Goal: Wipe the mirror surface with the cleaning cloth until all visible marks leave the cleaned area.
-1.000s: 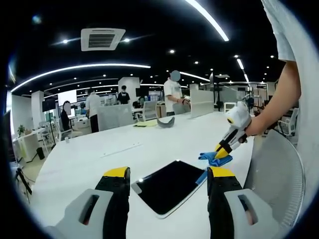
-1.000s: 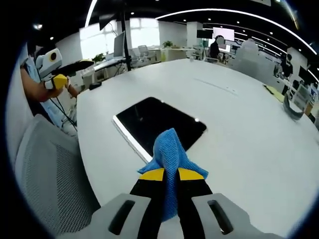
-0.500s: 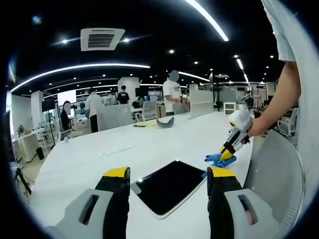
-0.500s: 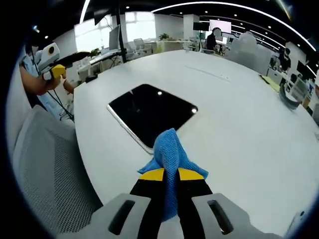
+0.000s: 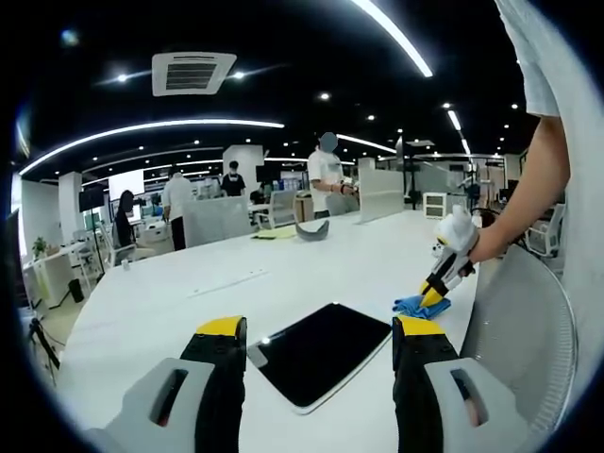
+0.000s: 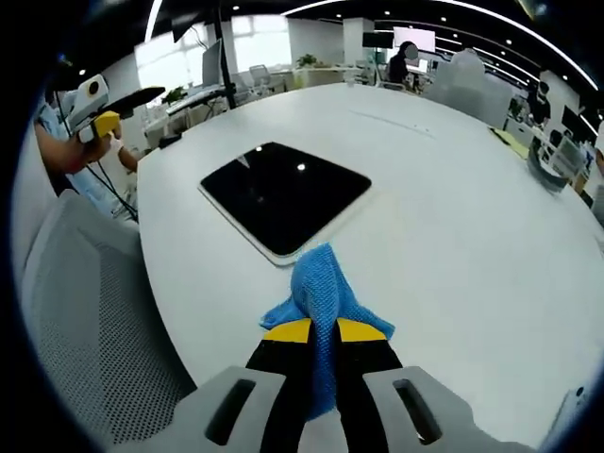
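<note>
The right tongs (image 6: 323, 329) pinch the blue cloth (image 6: 321, 288) tight, just off the near edge of the dark mirror (image 6: 283, 195), which lies flat on the white bench (image 6: 453, 245). The left tongs (image 5: 319, 332) stand wide, holding nothing, above the mirror's near end

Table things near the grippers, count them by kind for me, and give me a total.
Mirror: 1
Blue cleaning cloth, clamped in the right gripper: 1
Grippers, the right one and the left gripper: 2
Mesh-backed chair beside the white table: 1
Total: 5
</note>
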{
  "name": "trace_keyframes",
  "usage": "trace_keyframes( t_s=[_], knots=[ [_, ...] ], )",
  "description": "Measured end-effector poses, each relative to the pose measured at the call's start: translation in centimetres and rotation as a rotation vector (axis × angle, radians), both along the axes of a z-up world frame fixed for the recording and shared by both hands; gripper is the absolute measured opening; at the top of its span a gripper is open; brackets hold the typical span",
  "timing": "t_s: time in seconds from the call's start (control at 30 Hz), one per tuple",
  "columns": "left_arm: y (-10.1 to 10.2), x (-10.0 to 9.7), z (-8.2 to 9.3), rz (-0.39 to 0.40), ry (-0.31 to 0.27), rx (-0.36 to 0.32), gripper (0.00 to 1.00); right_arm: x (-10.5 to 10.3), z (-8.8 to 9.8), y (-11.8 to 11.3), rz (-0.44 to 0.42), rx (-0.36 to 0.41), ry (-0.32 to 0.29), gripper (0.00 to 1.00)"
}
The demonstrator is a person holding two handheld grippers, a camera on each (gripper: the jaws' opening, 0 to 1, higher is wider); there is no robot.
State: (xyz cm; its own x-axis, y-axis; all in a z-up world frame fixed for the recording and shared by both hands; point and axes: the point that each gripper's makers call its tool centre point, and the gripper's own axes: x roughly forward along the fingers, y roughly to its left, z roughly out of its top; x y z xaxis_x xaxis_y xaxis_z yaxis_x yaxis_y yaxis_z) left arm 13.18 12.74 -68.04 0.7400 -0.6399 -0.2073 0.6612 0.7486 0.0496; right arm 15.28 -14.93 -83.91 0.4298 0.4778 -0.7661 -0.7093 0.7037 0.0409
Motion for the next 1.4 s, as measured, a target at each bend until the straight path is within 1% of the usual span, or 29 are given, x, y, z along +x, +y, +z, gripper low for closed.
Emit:
trace_keyframes(
  t_s=[0.27,0.43,0.47,0.8,1.17,1.3,1.4],
  knots=[
    [-0.3,0.0,-0.1,-0.004,0.002,0.000,0.62,-0.5,-0.7,-0.2,0.003,-0.010,0.018,0.03],
    [-0.4,0.1,-0.1,-0.004,0.004,0.001,0.62,-1.0,-1.6,-0.4,0.007,-0.018,0.027,0.04],
    [-0.4,0.1,-0.1,-0.003,0.003,0.001,0.62,-0.9,-1.5,-0.4,-0.014,-0.001,0.030,0.04],
    [-0.6,0.2,-0.1,-0.004,0.005,0.002,0.62,-0.9,-1.3,-0.3,-0.014,0.010,0.030,0.04],
    [-0.6,0.5,-0.2,-0.012,0.007,0.003,0.62,-1.1,-1.4,-0.1,0.033,-0.004,0.012,0.10],
    [-0.5,0.6,-0.3,-0.013,0.008,0.004,0.62,-1.4,-1.4,0.2,0.050,0.001,0.011,0.16],
    [-0.5,0.7,-0.3,-0.014,0.009,0.004,0.62,-1.5,-1.3,0.3,0.053,0.006,0.011,0.18]
  ],
)
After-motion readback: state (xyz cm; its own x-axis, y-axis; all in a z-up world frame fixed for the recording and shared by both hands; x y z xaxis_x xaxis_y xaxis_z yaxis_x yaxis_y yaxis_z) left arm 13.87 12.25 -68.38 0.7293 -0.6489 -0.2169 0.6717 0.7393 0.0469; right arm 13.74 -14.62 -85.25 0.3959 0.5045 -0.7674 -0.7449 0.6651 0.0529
